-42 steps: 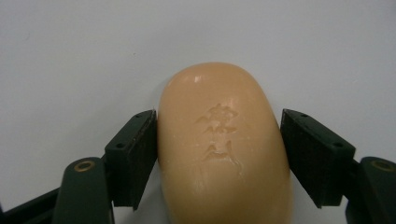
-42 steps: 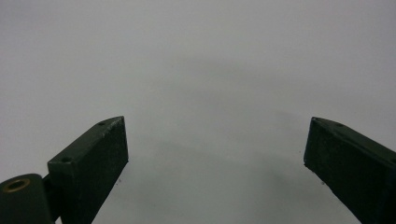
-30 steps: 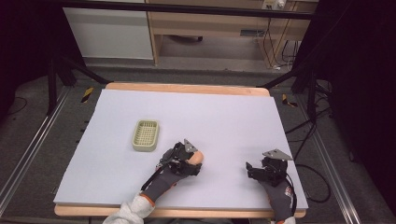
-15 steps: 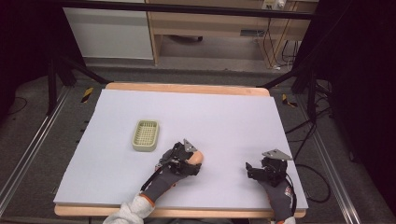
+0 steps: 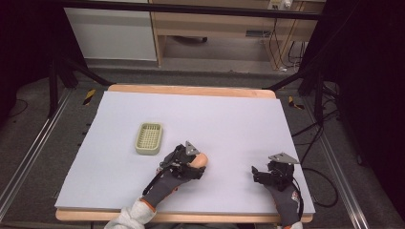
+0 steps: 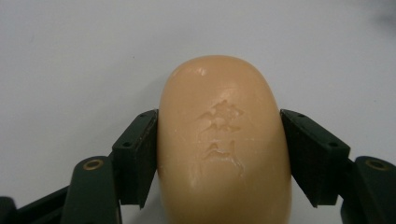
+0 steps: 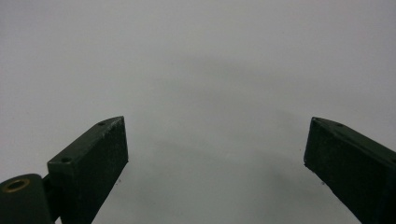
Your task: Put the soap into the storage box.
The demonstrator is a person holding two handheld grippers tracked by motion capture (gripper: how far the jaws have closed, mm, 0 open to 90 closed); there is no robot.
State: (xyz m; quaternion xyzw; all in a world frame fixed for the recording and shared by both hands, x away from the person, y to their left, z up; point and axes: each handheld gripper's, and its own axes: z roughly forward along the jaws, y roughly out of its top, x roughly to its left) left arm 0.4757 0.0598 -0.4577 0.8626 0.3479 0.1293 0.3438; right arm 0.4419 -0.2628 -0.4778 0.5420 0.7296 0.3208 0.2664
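Peach-coloured stamped soap bar (image 6: 223,142) lies flat, clamped at both sides.

The soap bar's (image 6: 224,144) near end runs off the frame's bottom edge.

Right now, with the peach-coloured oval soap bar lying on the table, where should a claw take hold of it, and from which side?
Grip the peach-coloured oval soap bar across its narrow width, at mid-length where the two long sides run nearly parallel, coming in low along its length. The rounded ends would slip. The left claw already sits this way, one jaw against each long side, embossed face up.
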